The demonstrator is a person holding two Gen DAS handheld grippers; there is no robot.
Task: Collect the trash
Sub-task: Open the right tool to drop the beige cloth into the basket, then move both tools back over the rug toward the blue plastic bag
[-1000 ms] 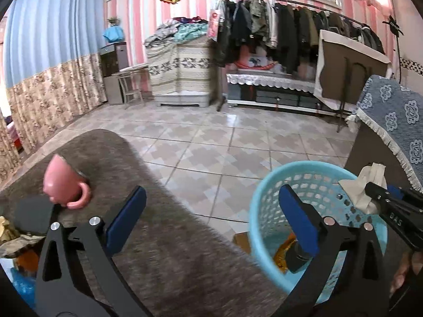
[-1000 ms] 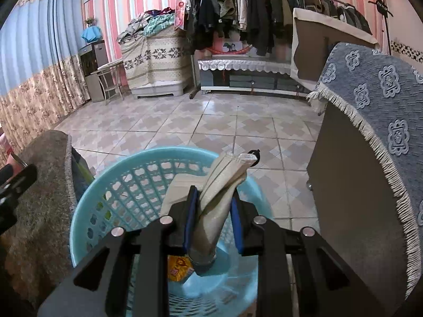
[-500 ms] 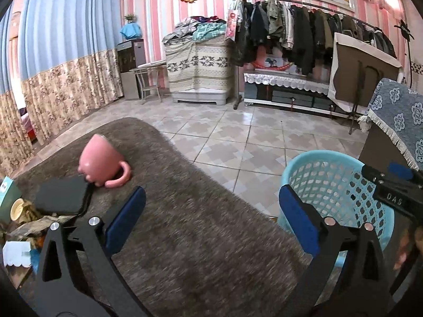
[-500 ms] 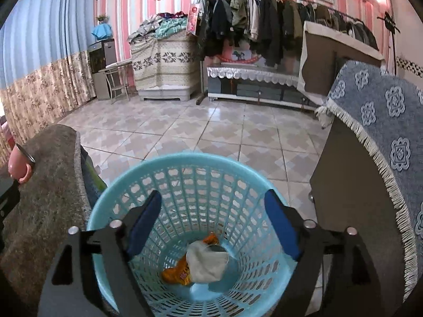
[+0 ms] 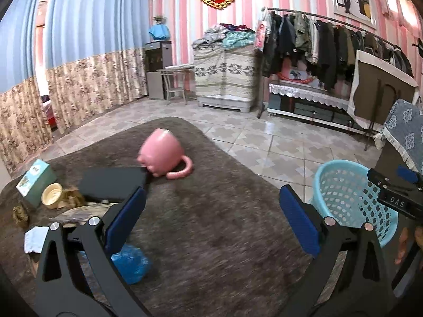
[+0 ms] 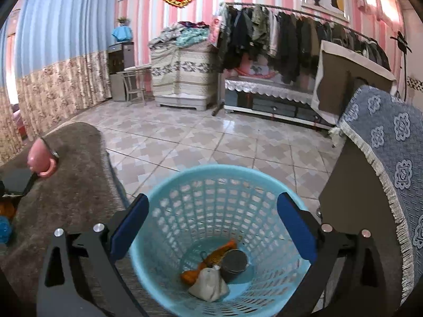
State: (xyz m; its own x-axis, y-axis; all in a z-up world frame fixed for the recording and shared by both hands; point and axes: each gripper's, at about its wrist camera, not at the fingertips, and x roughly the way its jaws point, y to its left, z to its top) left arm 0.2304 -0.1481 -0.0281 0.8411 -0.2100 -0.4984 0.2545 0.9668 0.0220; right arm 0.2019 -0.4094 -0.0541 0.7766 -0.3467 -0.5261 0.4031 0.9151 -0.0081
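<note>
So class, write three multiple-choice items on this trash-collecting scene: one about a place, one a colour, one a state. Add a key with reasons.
1. Where is the crumpled paper wad?
A. on the rug
B. inside the basket
C. between the tongs

2. What colour is the tipped mug?
A. pink
B. green
C. white

3. How do the right tongs stand?
A. shut on paper
B. shut and empty
C. open and empty

Key: B, the wad lies on the basket floor beside a can; A, its body and handle are pink; C, the pads stand wide apart, having just opened.
</note>
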